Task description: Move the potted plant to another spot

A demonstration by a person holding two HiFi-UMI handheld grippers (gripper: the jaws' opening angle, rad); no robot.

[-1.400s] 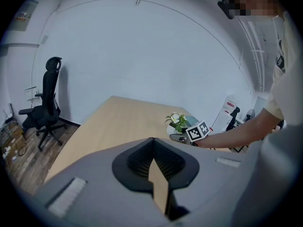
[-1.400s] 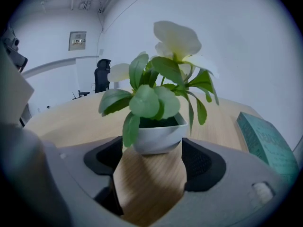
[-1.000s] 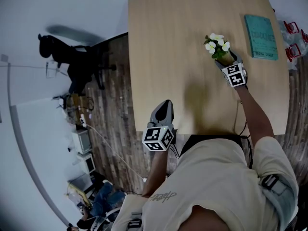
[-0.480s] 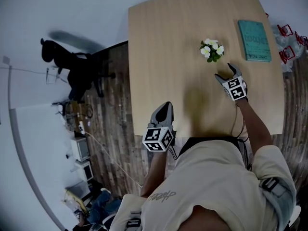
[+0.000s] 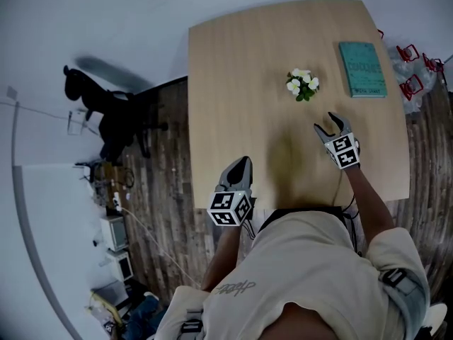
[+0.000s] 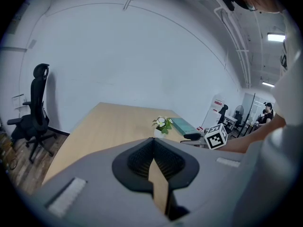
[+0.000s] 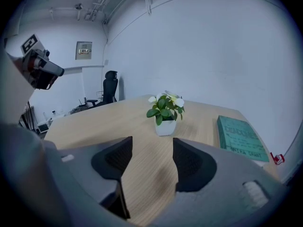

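Now right tongs [image 5: 326, 124] back from potted plant [image 5: 301, 85], empty, just closing partway.

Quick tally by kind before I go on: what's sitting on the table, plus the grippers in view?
Potted plant: 1
Teal book: 1
Grippers: 2, left gripper and right gripper
Total: 4

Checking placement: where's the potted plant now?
In the head view the potted plant stands on the table, right of centre, left of the teal book and apart from it.
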